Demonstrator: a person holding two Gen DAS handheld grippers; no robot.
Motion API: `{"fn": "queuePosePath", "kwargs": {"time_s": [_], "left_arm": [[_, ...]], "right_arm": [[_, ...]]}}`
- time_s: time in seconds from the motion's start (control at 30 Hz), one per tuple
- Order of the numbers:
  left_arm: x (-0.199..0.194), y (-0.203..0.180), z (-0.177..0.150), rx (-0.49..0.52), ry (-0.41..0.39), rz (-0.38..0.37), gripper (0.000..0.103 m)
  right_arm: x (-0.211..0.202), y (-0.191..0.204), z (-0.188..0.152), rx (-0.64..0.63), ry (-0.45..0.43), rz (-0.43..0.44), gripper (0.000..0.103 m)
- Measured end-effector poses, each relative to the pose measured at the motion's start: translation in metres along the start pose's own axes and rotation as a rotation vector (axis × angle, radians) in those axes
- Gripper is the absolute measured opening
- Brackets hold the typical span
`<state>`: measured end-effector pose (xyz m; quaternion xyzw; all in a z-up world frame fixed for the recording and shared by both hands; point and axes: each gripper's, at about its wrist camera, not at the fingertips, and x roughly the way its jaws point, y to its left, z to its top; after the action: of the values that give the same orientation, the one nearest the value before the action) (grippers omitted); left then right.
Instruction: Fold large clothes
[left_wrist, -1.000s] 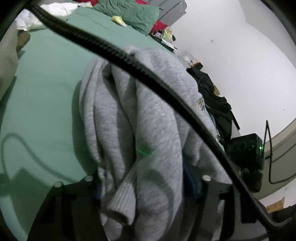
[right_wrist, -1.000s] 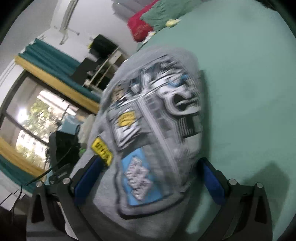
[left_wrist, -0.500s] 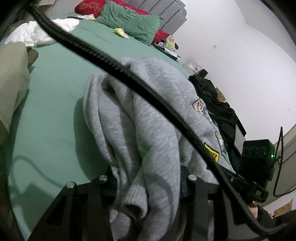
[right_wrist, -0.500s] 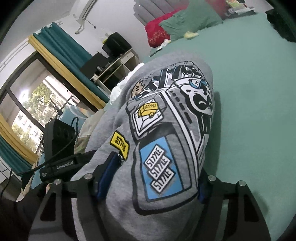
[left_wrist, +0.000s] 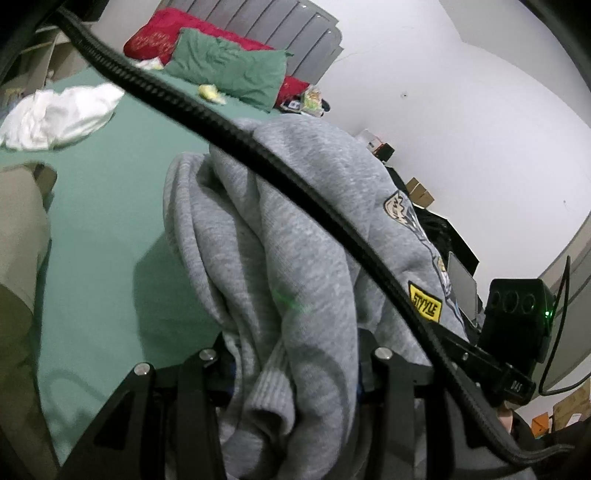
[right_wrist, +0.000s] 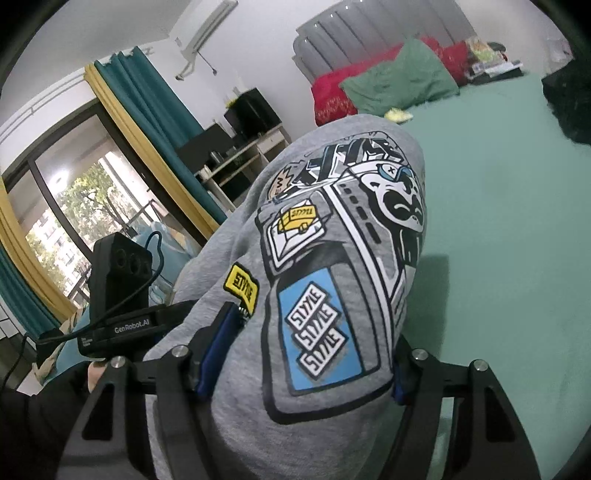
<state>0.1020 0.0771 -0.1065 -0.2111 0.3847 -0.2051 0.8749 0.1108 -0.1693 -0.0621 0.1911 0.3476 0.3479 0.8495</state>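
Green bed (right_wrist: 517, 221): bears 2 pillows at the headboard. Grey sweatshirt (right_wrist: 332, 258), bundled, raised above the sheet between both tools. Left gripper (left_wrist: 295, 354) and right gripper (right_wrist: 310, 354): jaws clenched on its folds.

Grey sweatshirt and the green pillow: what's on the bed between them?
Left wrist view: mostly bare green sheet between the grey sweatshirt and green pillow, plus a small yellow thing.

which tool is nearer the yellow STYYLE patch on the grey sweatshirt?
Right. The right tool grips the grey sweatshirt, its left pad just below the yellow STYYLE patch. The left tool clamps bunched plain fabric, farther from the patch.
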Motion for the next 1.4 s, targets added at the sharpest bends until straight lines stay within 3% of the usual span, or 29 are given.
{"fn": "queuePosePath", "kwargs": {"time_s": [0.4, 0.83, 1.1, 1.4], "left_arm": [[-0.047, -0.035, 0.014, 0.078, -0.067, -0.024, 0.042], [-0.119, -0.043, 0.021, 0.133, -0.173, -0.020, 0.043], [-0.174, -0.029, 0.016, 0.126, -0.257, 0.016, 0.043], [-0.238, 0.017, 0.012, 0.093, -0.306, 0.094, 0.043]], "right_arm": [[-0.048, 0.035, 0.011, -0.066, -0.100, -0.007, 0.066], [-0.061, 0.099, 0.026, -0.158, -0.165, 0.019, 0.066], [-0.044, 0.121, 0.038, -0.223, -0.162, 0.070, 0.066], [0.020, 0.161, 0.044, -0.259, -0.120, 0.168, 0.066]]}}
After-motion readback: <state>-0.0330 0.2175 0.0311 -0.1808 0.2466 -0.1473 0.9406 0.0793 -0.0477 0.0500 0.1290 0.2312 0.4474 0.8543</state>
